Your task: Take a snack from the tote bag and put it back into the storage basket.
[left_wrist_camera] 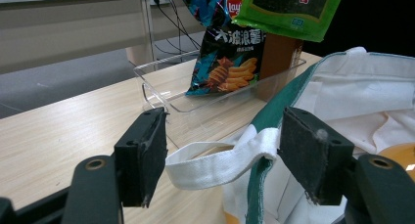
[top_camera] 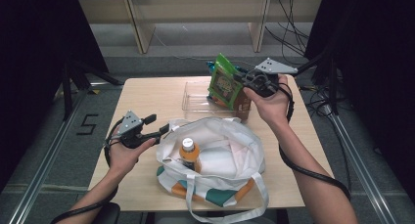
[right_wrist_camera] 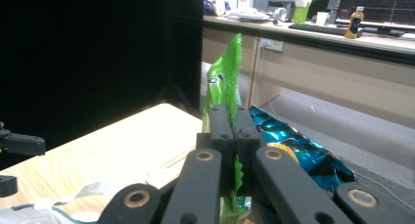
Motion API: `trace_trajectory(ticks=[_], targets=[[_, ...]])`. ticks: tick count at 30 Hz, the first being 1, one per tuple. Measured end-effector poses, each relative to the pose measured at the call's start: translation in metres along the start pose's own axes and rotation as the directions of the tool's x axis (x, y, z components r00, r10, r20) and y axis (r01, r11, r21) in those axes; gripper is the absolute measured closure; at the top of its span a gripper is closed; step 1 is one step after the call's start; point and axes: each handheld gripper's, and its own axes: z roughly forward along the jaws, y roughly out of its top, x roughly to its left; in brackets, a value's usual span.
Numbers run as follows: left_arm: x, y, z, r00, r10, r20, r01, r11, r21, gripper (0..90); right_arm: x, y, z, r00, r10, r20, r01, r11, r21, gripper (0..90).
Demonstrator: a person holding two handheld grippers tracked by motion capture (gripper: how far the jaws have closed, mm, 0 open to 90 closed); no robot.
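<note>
Now my right gripper [top_camera: 243,78] is closed tight on the edge of a green snack packet [top_camera: 222,79], and I hold this packet in the air just above the clear plastic tray [top_camera: 195,100]. On the packet, in the left gripper view, I see a dark picture panel and a few red characters at the top corner, but I cannot read them. Inside the tray stands a blue and black chips bag [left_wrist_camera: 230,48]; it carries the Lay's logo, big white Chinese characters and a picture of wavy chips. Beside this bag in the tray stands a brown carton [left_wrist_camera: 279,55].

My left gripper [top_camera: 157,126] has its jaws wide apart. Between them passes the white handle strap [left_wrist_camera: 220,163] of the tote bag [top_camera: 230,155], which lies just on the near side of the tray; the pads do not press the strap. In this tote stands a bottle [top_camera: 189,153] with orange cap.
</note>
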Motion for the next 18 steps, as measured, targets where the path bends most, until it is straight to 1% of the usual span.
trace_trajectory(ticks=[1,3,6,9,10,11,12,13,15,16,17,18], targets=[[0.0,0.0,0.0,1.0,0.0,0.001,0.0,1.0,-0.001,33.7,0.0,-0.001,0.0,1.0,0.002,0.002,-0.002,1.0,0.001,90.0],[0.0,0.0,0.0,1.0,0.0,0.001,0.0,1.0,0.0,33.7,-0.002,-0.002,0.003,1.0,-0.01,0.001,0.01,1.0,0.001,90.0],[0.0,0.0,0.0,1.0,0.0,0.0,0.0,1.0,0.0,33.7,-0.002,-0.003,0.005,0.9999,-0.001,0.01,0.001,1.0,0.005,90.0],[0.0,0.0,0.0,1.0,0.0,0.0,0.0,1.0,0.0,33.8,-0.003,-0.005,0.008,1.0,0.001,0.009,-0.001,1.0,0.006,90.0],[0.0,0.0,0.0,1.0,0.0,0.001,0.0,1.0,-0.001,33.7,-0.003,-0.005,0.009,0.9998,0.004,0.019,-0.004,1.0,0.0,90.0],[0.0,0.0,0.0,1.0,-0.002,0.003,0.002,1.0,-0.007,33.7,-0.003,-0.006,0.009,0.9999,0.01,0.013,-0.01,1.0,0.005,90.0],[0.0,-0.001,0.001,1.0,-0.003,0.005,0.003,0.9999,-0.015,33.8,-0.003,-0.006,0.01,0.9998,0.008,0.019,-0.008,1.0,0.004,90.0],[0.0,0.0,0.001,1.0,-0.002,0.003,0.002,0.9999,-0.012,33.8,-0.003,-0.005,0.011,0.9997,0.018,0.014,-0.018,1.0,0.008,90.0],[0.0,-0.001,0.001,1.0,-0.003,0.004,0.003,0.9999,-0.015,33.7,-0.006,-0.004,0.011,0.9994,-0.015,0.031,0.015,1.0,-0.002,90.0],[0.0,-0.001,0.001,1.0,-0.002,0.003,0.002,0.9999,-0.011,33.8,-0.005,-0.005,0.011,0.9996,-0.002,0.029,0.002,1.0,-0.002,90.0],[0.0,0.0,0.0,1.0,0.001,0.0,-0.001,1.0,0.0,33.8,-0.006,-0.005,0.013,0.9997,-0.002,0.026,0.003,1.0,-0.003,90.0],[0.0,0.0,0.0,1.0,0.001,0.0,-0.001,1.0,0.0,33.8,-0.004,-0.006,0.013,0.9994,0.012,0.034,-0.012,1.0,0.0,90.0]])
